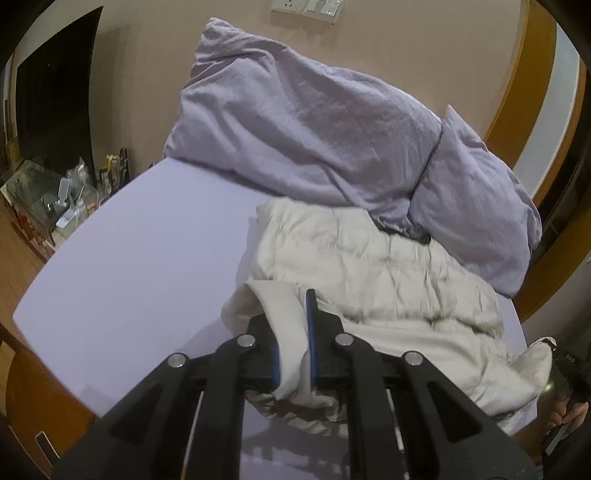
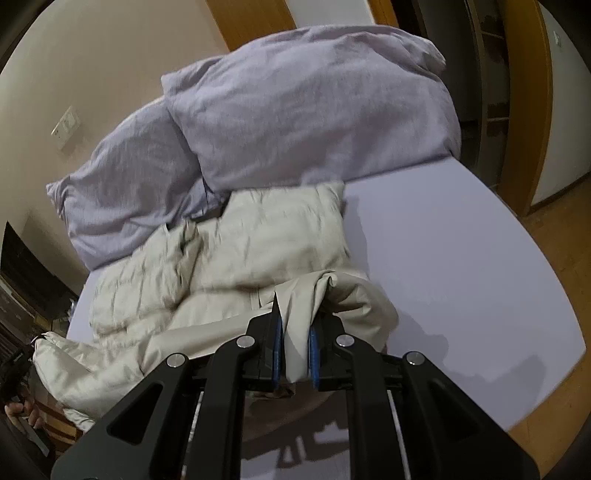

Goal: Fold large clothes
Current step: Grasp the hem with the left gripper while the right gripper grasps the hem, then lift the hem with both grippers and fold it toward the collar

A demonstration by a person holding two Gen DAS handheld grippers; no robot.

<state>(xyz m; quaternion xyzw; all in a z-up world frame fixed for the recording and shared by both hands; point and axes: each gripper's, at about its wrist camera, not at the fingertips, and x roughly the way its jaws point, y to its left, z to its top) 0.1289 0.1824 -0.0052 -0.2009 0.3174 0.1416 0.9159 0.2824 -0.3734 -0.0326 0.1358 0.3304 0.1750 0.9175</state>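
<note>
Garment: cream padded coat (image 1: 373, 266) is spread on the lilac bed sheet (image 1: 140, 258), below the pillows (image 1: 295, 122).
Left gripper (image 1: 295, 350): fingers are pinched on a near hem fold.
Right gripper (image 2: 295, 347): fingers are clamped on the other near corner, so the edge can be carried evenly.

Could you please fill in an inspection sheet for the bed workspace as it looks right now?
Surface: bed with lilac sheet, smooth where bare.
Job's things: cream garment, crumpled, near edge raised.
Clutter: two lilac pillows behind the garment, against the wall.
Grippers: left gripper shut on a garment fold; right gripper likewise.
Cables: nothing seen on the bed.
Surroundings: cluttered side table, wall sockets, wooden floor.
</note>
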